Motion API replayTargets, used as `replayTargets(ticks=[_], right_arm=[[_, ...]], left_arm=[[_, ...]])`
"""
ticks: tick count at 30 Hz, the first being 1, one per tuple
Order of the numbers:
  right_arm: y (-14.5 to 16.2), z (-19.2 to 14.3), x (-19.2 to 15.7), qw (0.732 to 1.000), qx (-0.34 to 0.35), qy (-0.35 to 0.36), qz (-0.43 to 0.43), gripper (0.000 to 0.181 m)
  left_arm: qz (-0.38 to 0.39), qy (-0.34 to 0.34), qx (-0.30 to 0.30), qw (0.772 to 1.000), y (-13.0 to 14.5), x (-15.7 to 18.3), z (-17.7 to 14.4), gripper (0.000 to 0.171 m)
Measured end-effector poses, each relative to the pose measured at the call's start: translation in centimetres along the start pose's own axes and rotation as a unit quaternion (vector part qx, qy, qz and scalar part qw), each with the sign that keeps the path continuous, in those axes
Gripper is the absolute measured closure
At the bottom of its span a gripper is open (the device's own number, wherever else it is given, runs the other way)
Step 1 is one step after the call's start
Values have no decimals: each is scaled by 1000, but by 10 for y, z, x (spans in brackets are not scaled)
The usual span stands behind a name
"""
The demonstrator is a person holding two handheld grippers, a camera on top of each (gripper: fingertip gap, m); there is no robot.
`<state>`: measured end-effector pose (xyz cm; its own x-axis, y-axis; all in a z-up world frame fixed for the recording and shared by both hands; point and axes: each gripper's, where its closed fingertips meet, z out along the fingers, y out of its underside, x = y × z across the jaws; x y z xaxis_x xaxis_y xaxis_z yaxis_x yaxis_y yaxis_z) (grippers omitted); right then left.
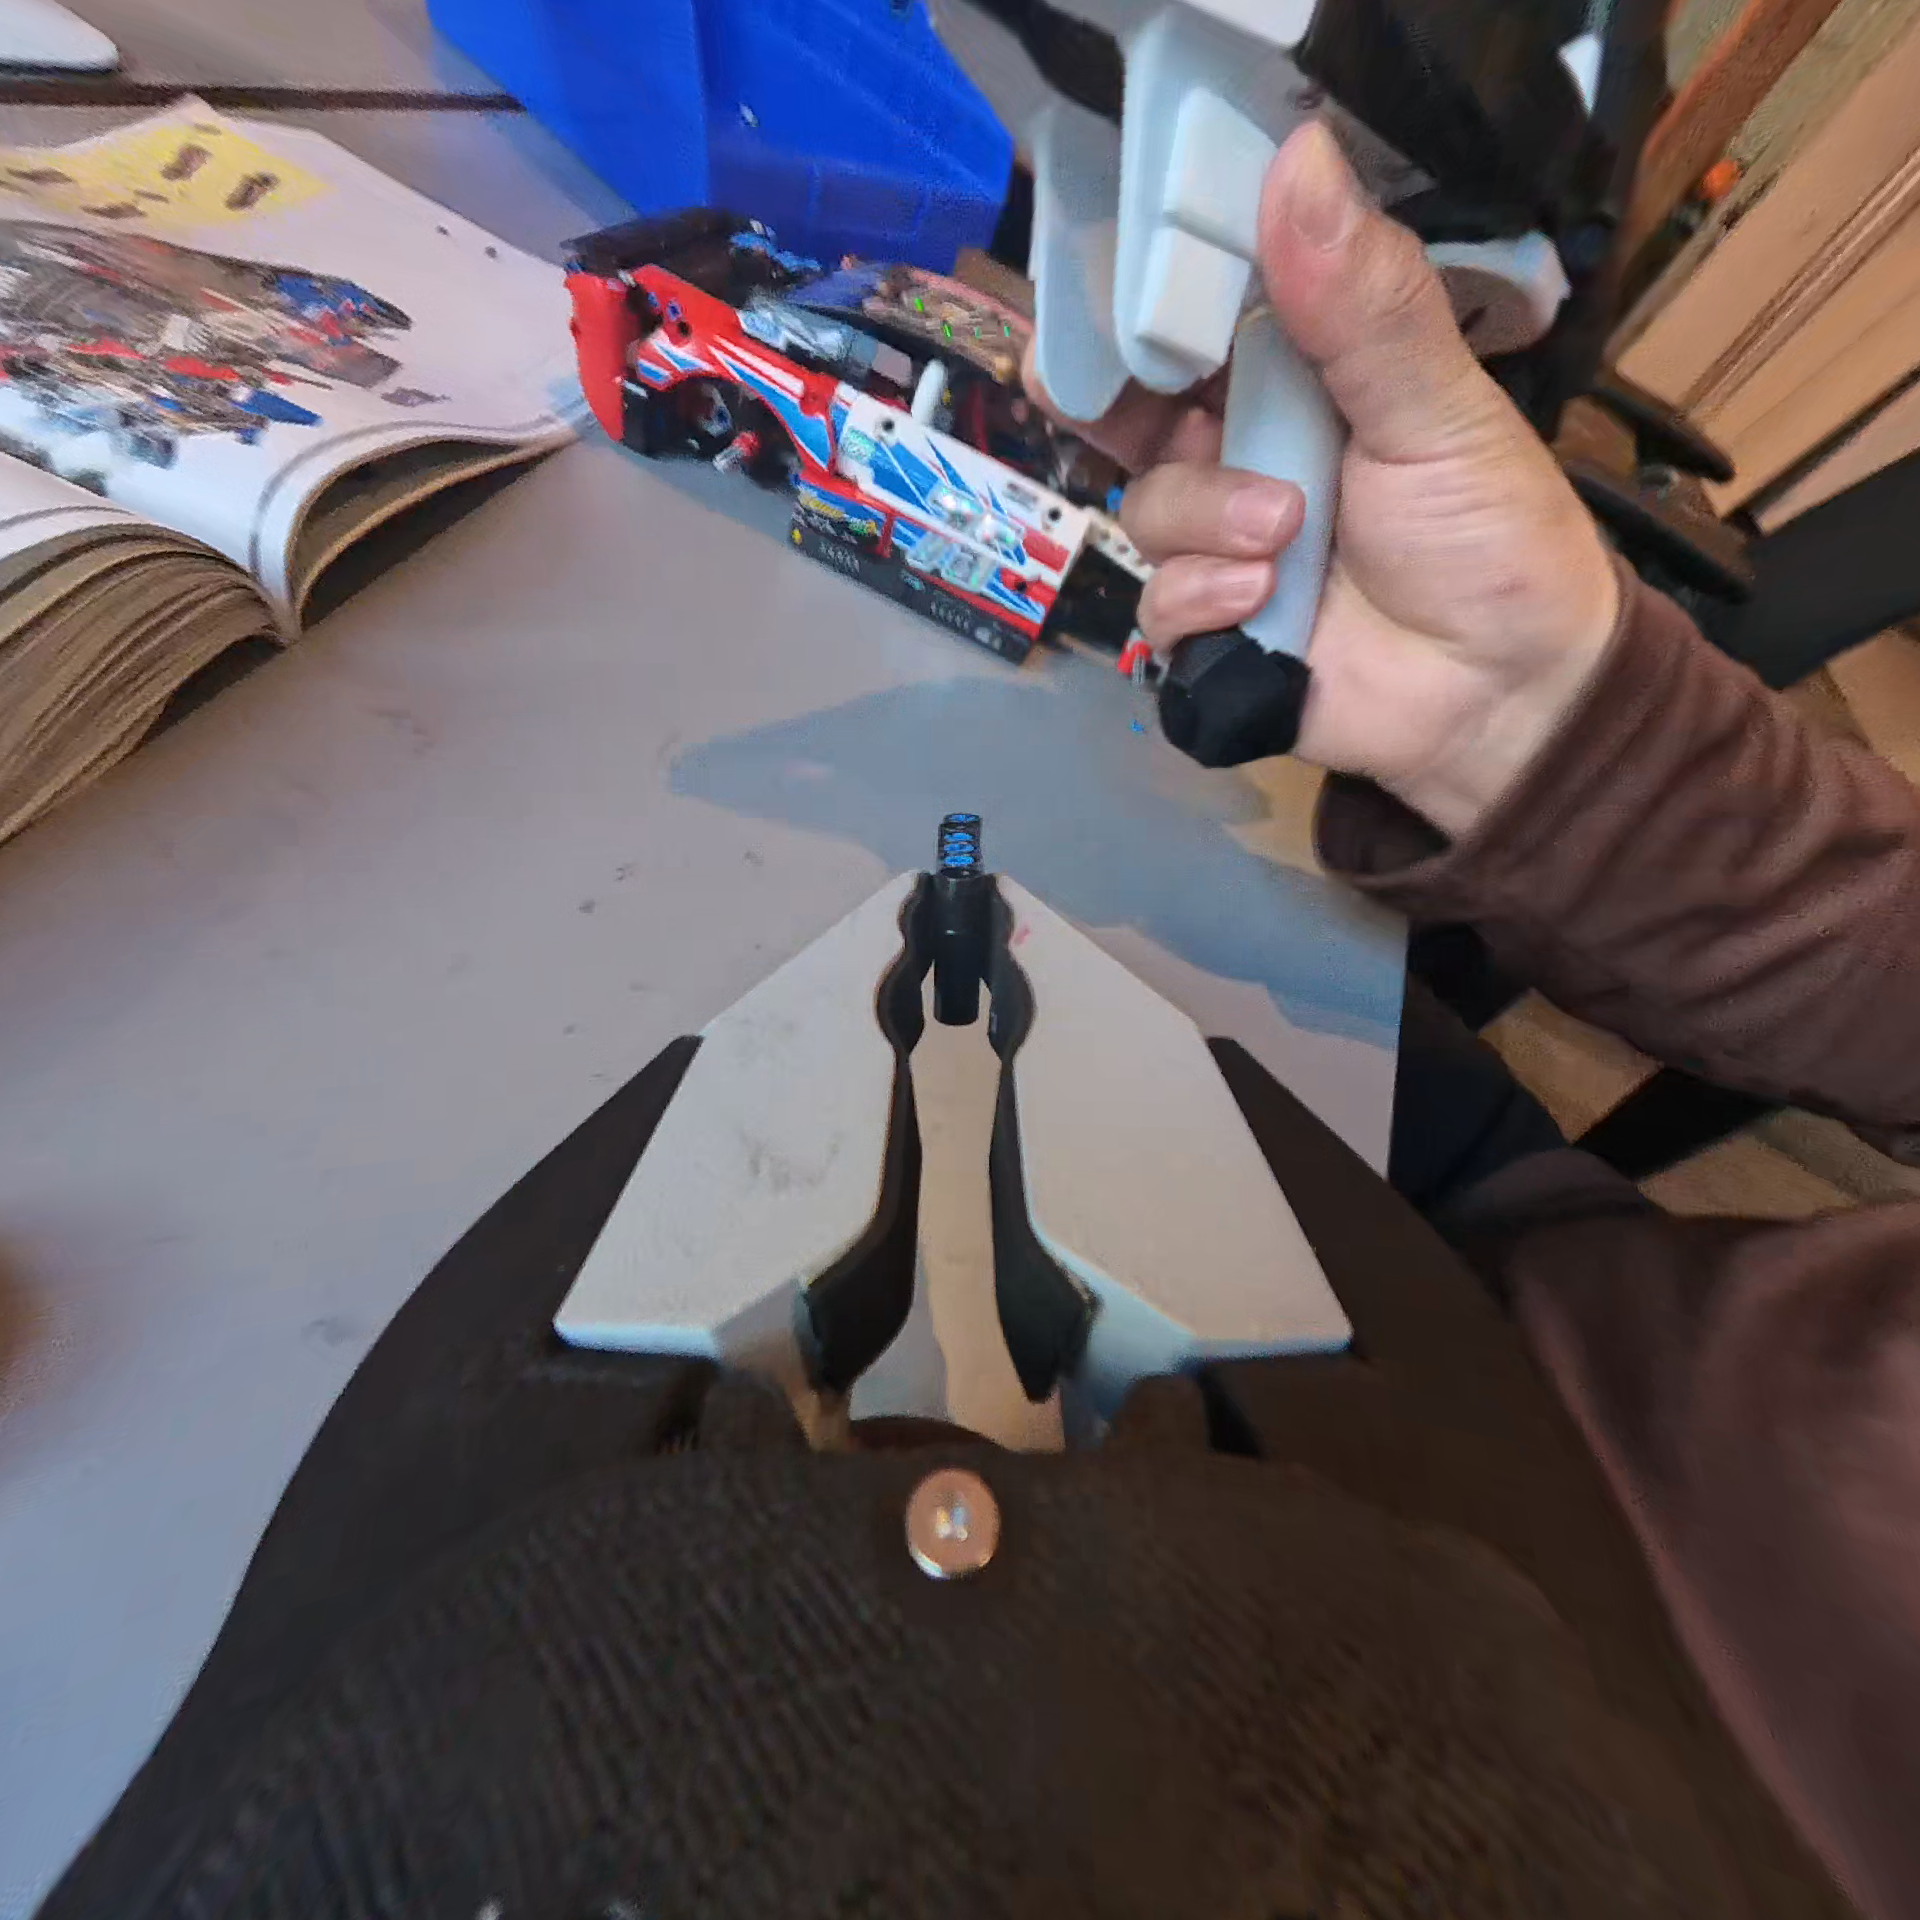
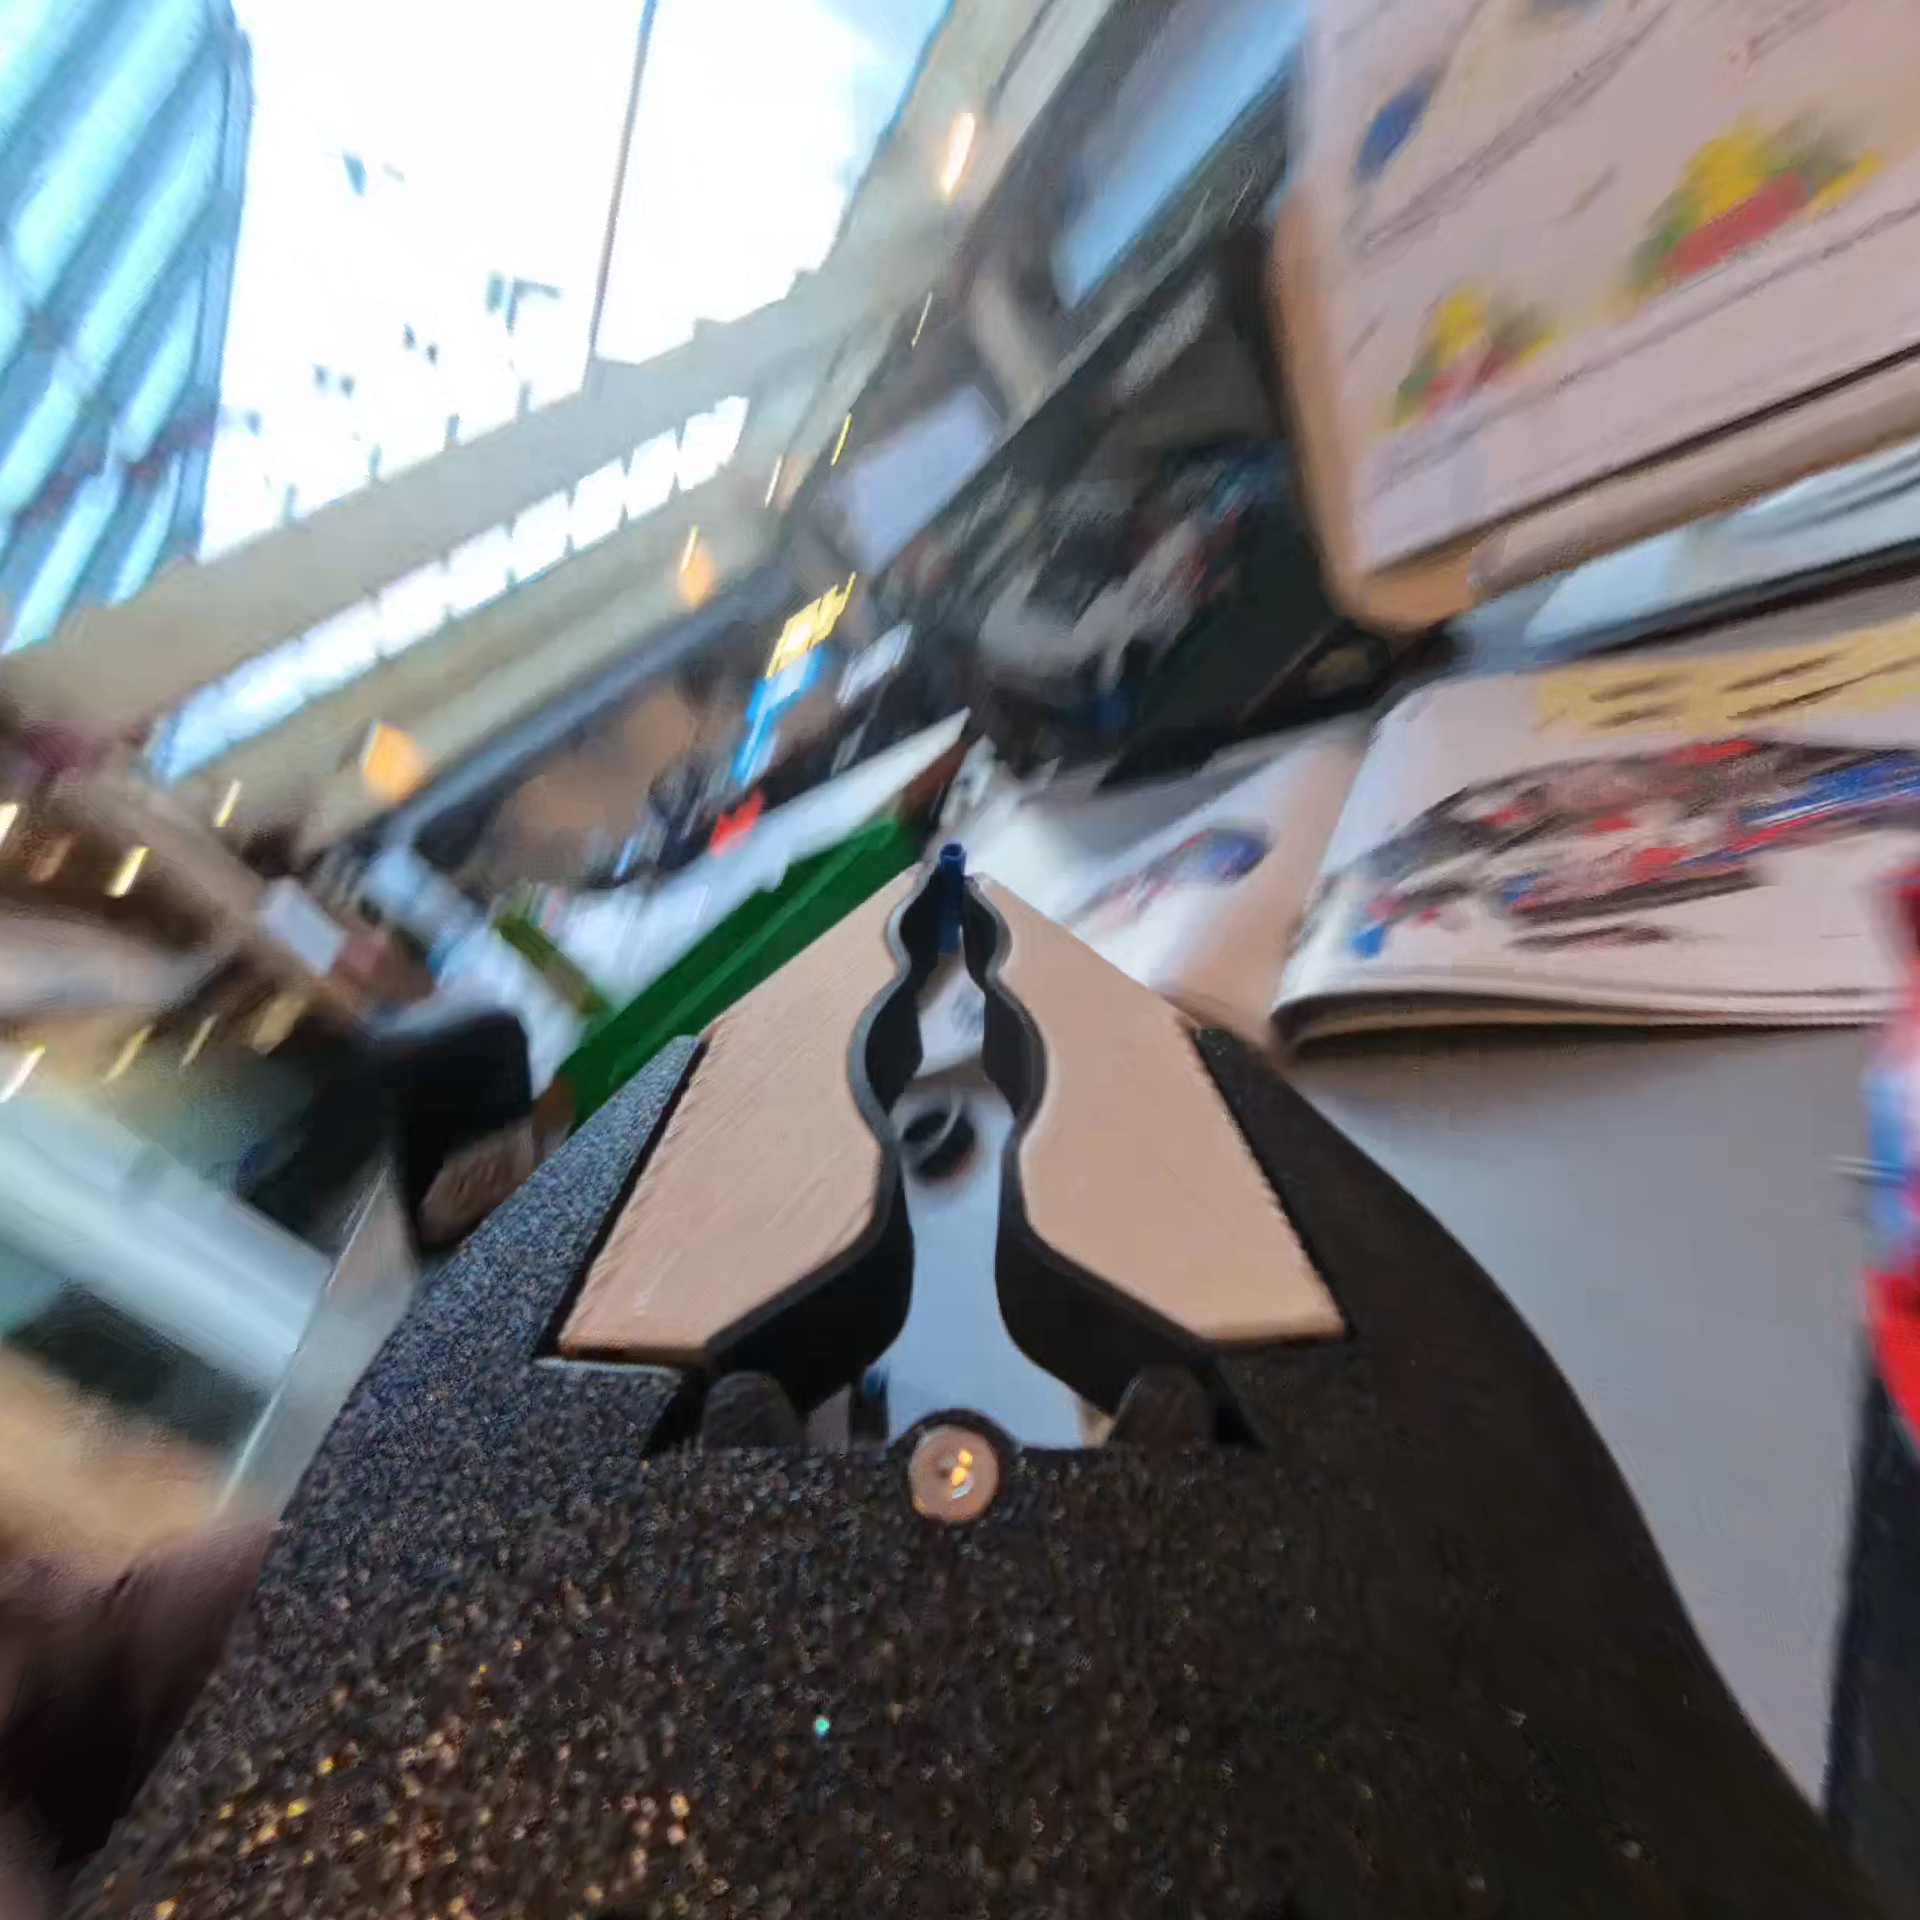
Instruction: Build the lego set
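My left gripper (image 1: 957, 902) is shut on a small black shock-absorber piece with a blue spring (image 1: 958, 914), held above the grey table (image 1: 468, 883). The red, white and blue lego car (image 1: 831, 447) lies on the table beyond it. The handle of the other gripper (image 1: 1195, 312), held in a person's hand (image 1: 1434, 499), hangs at the upper right of the left wrist view. My right gripper (image 2: 948, 894) is shut on a small blue pin (image 2: 948, 899); its view is tilted and blurred. The red edge of the car (image 2: 1896, 1143) shows at its right border.
An open instruction book (image 1: 187, 343) lies at the left of the table and also shows in the right wrist view (image 2: 1610, 852). A blue bin (image 1: 748, 114) stands behind the car. A brown sleeve (image 1: 1662, 883) crosses the table's right edge. A green box (image 2: 748, 956) is far off.
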<state>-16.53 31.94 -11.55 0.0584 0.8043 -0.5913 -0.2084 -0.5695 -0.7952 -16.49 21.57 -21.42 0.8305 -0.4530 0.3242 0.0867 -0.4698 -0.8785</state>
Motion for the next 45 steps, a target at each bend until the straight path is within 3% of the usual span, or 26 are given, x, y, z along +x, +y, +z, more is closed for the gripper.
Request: replayTargets(ticks=[2, 5, 11, 14, 20, 24, 27, 31, 33, 38, 45], right_arm=[[37, 12, -15, 990, -139, -34, -12, 178], [95, 9, -17, 959, -270, -11, -82, 177], [143, -11, 9, 908, -371, 45, -189, 177], [159, -21, 19, 878, -417, 61, -228, 161], [168, -29, 20, 869, -432, 46, -237, 148], [154, -25, 8, 890, -394, 24, -229, 149], [140, -20, -20, 918, -347, -42, -187, 156], [137, -19, -55, 933, -318, -137, -94, 159], [135, -19, -58, 936, -310, -151, -67, 172], [136, -20, -44, 940, -307, -124, -81, 174], [133, -20, -38, 947, -296, -118, -35, 174]], left_arm=[[-8, 3, 19, 1000, -5, -1, -4, 167], [-8, 22, -52, 998, 13, -8, -4, 167], [-85, 65, -89, 990, 23, -21, -13, 168], [-116, 97, -83, 985, 20, -20, -16, 167], [-179, 184, -24, 966, 2, -13, -29, 167], [-184, 202, -18, 962, -1, -10, -32, 167], [-179, 228, -3, 957, -6, 0, -33, 167], [-179, 255, 9, 950, -10, 9, -32, 167], [-177, 255, 10, 951, -10, 11, -31, 167], [-180, 238, 12, 954, -10, 6, -30, 156], [-156, 184, 9, 970, -7, -3, -23, 165]])
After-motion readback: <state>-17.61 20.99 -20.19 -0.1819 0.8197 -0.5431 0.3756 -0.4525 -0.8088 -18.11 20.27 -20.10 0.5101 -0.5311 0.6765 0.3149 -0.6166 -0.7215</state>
